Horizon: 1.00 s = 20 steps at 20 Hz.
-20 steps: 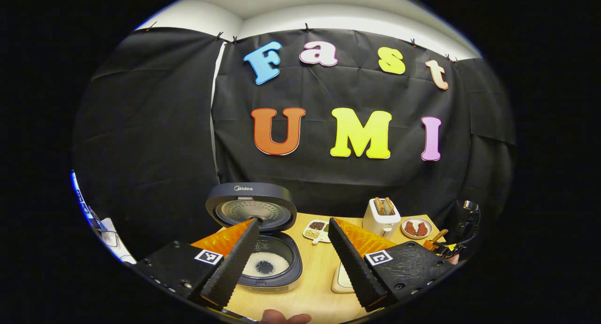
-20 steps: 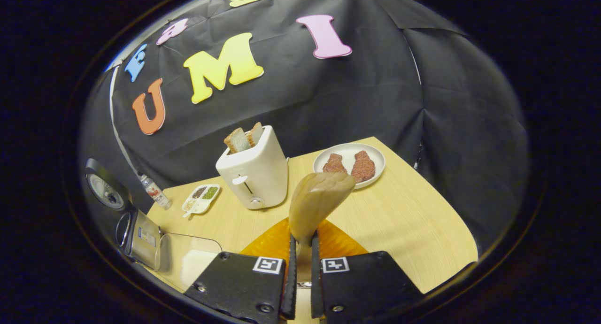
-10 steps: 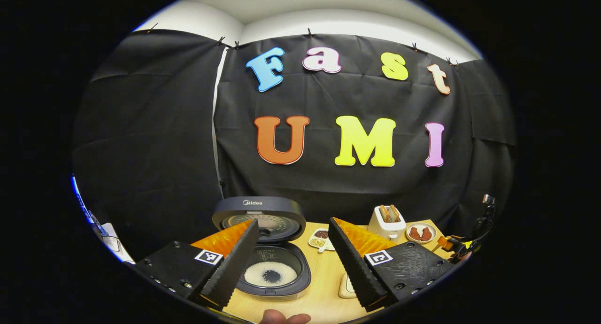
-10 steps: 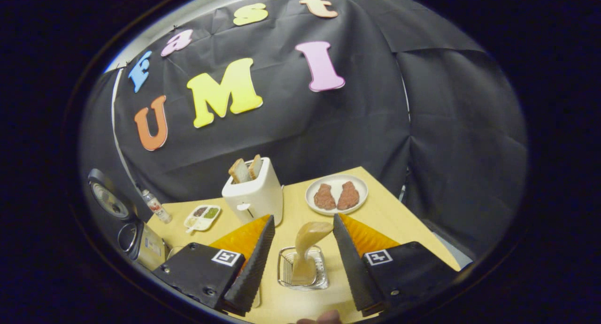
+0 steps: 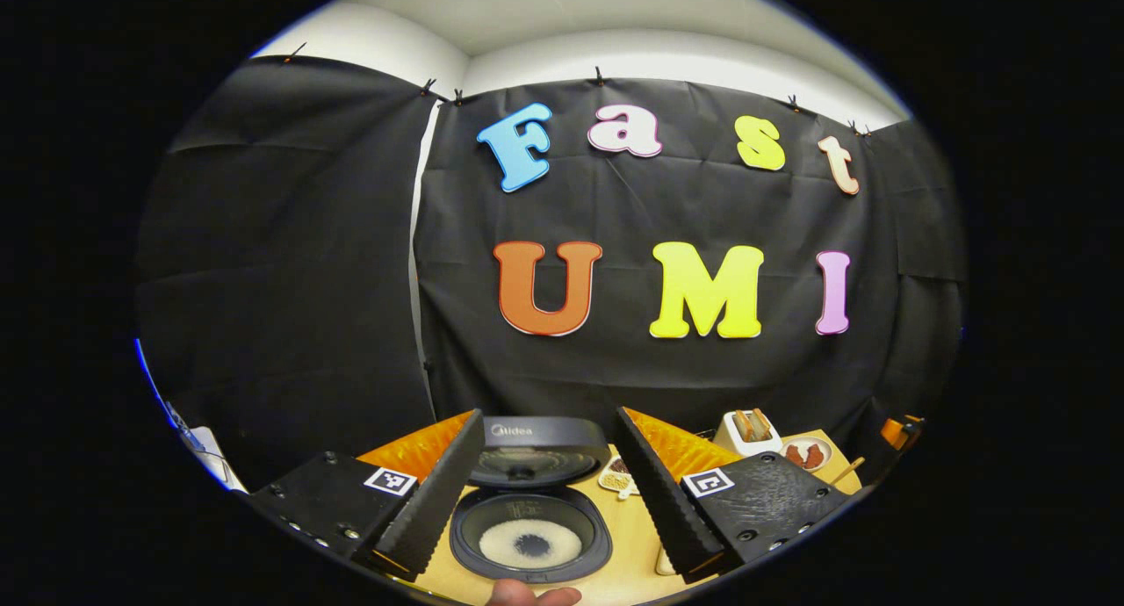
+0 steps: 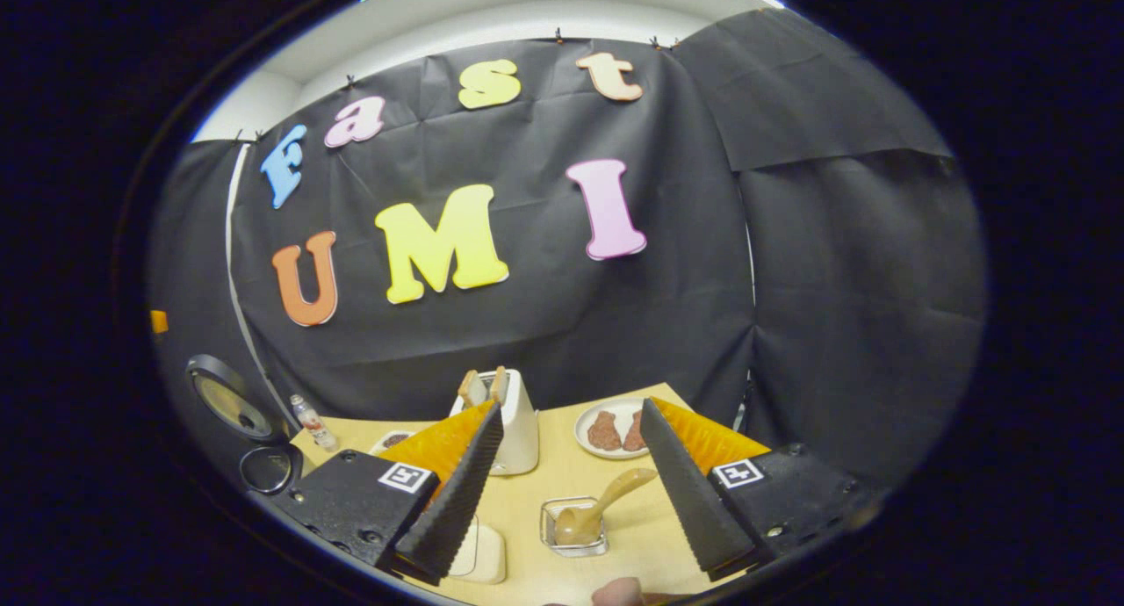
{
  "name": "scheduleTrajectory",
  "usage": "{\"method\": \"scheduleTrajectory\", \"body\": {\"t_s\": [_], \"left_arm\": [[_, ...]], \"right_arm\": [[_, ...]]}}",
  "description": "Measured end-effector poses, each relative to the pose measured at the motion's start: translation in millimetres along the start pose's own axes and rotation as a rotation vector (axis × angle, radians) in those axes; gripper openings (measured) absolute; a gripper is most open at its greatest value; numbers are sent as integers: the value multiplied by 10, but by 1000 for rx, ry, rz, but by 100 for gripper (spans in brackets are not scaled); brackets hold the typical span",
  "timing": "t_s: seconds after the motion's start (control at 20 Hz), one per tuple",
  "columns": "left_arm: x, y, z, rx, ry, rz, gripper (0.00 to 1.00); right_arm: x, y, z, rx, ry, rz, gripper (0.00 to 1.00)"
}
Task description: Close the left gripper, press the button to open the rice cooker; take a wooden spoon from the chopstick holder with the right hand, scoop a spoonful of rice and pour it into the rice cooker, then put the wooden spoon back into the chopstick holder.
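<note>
Because the wooden spoon (image 6: 601, 505) already stands in the chopstick holder (image 6: 573, 528), the only relation that matters now is how the right gripper (image 6: 571, 492) sits to it: the spoon lies straight ahead and below, between the gripper's two spread fingers and touching neither, its long axis leaning up and to the right in the right gripper view, with the broad rounded end down in the holder and the slimmer end free in the air. The right gripper is plainly the nearer one; its jaws are wide apart and hold nothing. The left gripper (image 5: 546, 492) is likewise spread and empty, looking down on the rice cooker (image 5: 530, 536), whose lid stands raised behind the pot and whose dark inner bowl carries a pale ring of rice around a bare dark centre. Judged from this layout, every step of the task looks done, and what remains is only to draw both grippers clear. The spoon is smooth, light-brown wood with soft curves; the holder is a small square wire basket, bright metal and see-through, resting on the pale wood-grain table (image 6: 615, 465). Each gripper has black ridged finger pads backed by orange wedges on black blocks. Beyond the holder stand a white toaster (image 6: 518, 430) with bread slices poking out and a white plate (image 6: 588, 426) bearing two reddish-brown pieces.
</note>
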<state>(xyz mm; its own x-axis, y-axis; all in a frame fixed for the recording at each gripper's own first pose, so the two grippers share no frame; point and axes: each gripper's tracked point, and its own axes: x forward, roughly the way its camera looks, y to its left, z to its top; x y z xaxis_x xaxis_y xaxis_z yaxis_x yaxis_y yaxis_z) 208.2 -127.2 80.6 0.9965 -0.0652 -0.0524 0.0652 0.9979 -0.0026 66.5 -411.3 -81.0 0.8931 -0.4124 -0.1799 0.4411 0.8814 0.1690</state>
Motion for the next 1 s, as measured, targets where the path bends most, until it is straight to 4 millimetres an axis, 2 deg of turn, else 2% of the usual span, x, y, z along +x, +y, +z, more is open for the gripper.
{"method": "scheduleTrajectory", "body": {"t_s": [0.15, 0.2, 0.25, 0.35, 0.55, 0.65, 0.75, 0.8, 0.9, 1.0], "left_arm": [[322, 123, -2, 14, 2, 13, 94], [445, 158, -35, 23, 11, 14, 95], [564, 195, -105, 31, 31, 19, 95], [786, 241, -217, 45, 68, 27, 95], [1110, 326, -452, 34, 162, 36, 95], [1140, 295, -613, 32, 232, 30, 95], [1114, 244, -646, 25, 254, 11, 96], [1053, 219, -692, 0, 283, 5, 96], [924, 182, -770, 0, 319, 5, 96], [750, 125, -868, -3, 334, -4, 97]], "right_arm": [[-237, 88, 175, -34, -34, 4, 100], [-327, 106, 200, -45, -38, 3, 97], [-425, 100, 228, -61, -45, -3, 100], [-588, 54, 290, -79, -63, -22, 97], [-840, -69, 232, -77, -57, -64, 100], [-871, -104, 188, -78, -45, -70, 97], [-868, -81, 167, -72, -37, -61, 97], [-853, -40, 191, -66, -42, -49, 100], [-822, 76, 170, -62, -42, -18, 97], [-783, 234, 150, -62, -34, 27, 100]]}}
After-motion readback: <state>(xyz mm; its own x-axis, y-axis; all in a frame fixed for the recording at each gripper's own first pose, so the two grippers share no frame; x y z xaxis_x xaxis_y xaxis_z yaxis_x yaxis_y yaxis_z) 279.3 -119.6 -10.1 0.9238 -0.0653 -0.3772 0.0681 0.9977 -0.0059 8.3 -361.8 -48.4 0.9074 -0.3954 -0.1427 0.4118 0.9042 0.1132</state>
